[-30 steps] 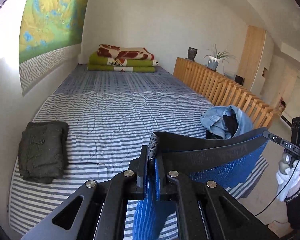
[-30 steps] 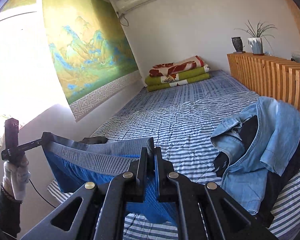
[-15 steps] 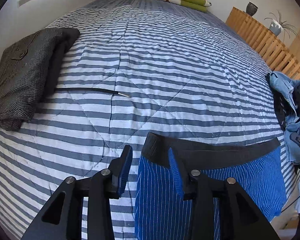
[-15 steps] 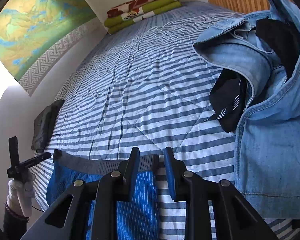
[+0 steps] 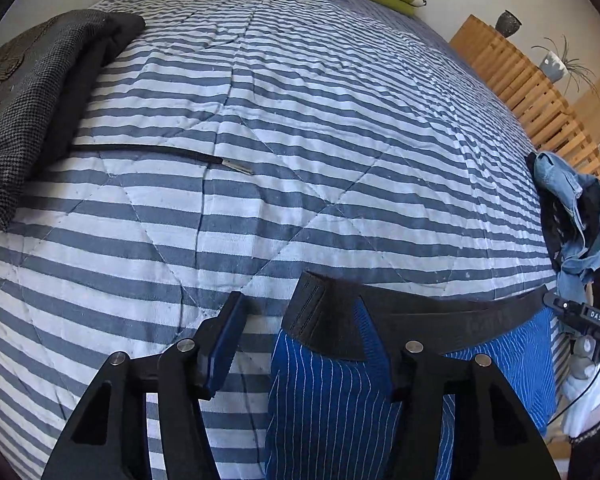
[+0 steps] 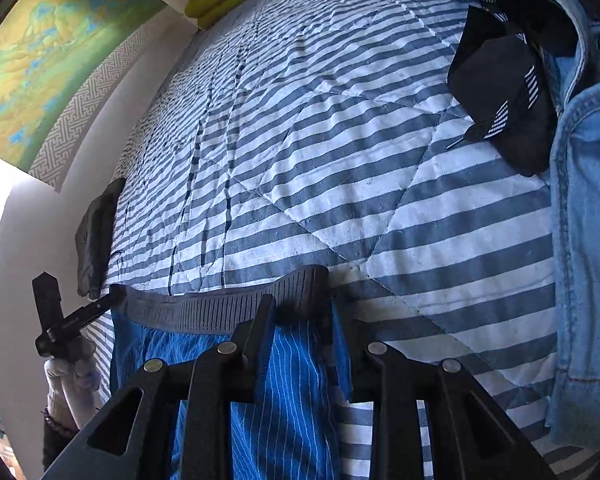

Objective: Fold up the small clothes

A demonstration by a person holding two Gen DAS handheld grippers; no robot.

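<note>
Blue shorts (image 5: 332, 396) laid flat at near edge of striped quilt (image 5: 300, 120), dark waistband toward bed centre.

Left wrist view: left gripper (image 5: 300, 328) spread wide, nothing held; waistband corner seen between its 2 fingers. Risk judged: corner snagged on blue pad during withdrawal, flat layout spoiled.

Right wrist view: right gripper (image 6: 302, 328) parted, nothing clamped; opposite waistband end straddled. Denim jacket (image 6: 588, 220) close by; stray sweep could drag it in.
</note>
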